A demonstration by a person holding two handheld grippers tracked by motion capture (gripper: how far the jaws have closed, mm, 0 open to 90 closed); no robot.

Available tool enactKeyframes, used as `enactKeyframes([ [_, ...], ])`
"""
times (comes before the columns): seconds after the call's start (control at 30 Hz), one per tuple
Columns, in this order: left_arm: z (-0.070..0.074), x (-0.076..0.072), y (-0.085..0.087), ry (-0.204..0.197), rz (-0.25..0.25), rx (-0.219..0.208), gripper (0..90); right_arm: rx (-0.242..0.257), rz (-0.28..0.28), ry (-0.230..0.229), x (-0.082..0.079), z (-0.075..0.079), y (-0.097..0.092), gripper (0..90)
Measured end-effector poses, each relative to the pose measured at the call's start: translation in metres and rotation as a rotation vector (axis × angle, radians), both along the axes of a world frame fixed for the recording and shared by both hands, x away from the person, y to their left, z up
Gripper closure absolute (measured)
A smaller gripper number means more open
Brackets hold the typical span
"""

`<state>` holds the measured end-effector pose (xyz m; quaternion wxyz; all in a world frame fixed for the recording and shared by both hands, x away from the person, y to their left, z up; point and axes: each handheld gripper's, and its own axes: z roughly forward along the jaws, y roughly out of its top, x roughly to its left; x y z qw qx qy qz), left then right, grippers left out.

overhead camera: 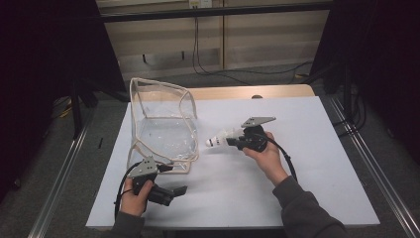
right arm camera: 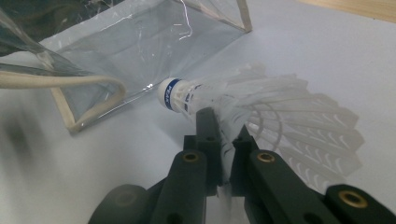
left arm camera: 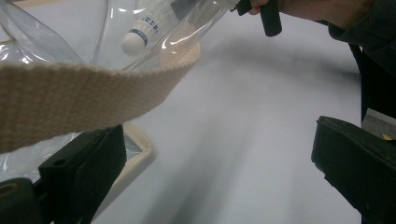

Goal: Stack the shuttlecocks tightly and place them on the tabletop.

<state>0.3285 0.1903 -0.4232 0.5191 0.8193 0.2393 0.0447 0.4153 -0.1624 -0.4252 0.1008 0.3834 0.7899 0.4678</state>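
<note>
Looking down from the high view, we see a clear plastic bag with cream fabric edging (overhead camera: 163,124) standing left of centre on the white table top (overhead camera: 307,163), its open mouth turned toward the right of the frame. We make out nothing inside it; its transparent walls show only glare and the table beneath.

Just right of the bag, near the middle of the frame, our right gripper (overhead camera: 236,140) holds a white feathered shuttlecock with a blue band round its cork (overhead camera: 220,139), cork pointing left toward the bag's mouth and apart from it. In the right gripper view the black jaws stand clamped together on the feather skirt of the shuttlecock (right arm camera: 224,105), with the cork above them at mid frame and the bag (right arm camera: 140,42) across the upper left.

At the lower left of the high view, our left gripper (overhead camera: 171,193) sits just below the bag's lower edge. In the left gripper view its jaws stand wide apart, one at the lower left and one at the lower right; a cream woven strap (left arm camera: 84,93) of the bag crosses above the left jaw, and we cannot tell whether it touches. The shuttlecock (left arm camera: 144,30) shows through the plastic at the top.
</note>
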Motion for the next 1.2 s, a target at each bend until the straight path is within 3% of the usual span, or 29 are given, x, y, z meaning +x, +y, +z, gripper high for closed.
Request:
enactKeyframes([
  [1.2, -0.002, 0.002, -0.002, 0.007, -0.004, -0.010, 3.3, -0.005, 0.028, -0.007, -0.005, 0.044, -0.011, 88.0],
])
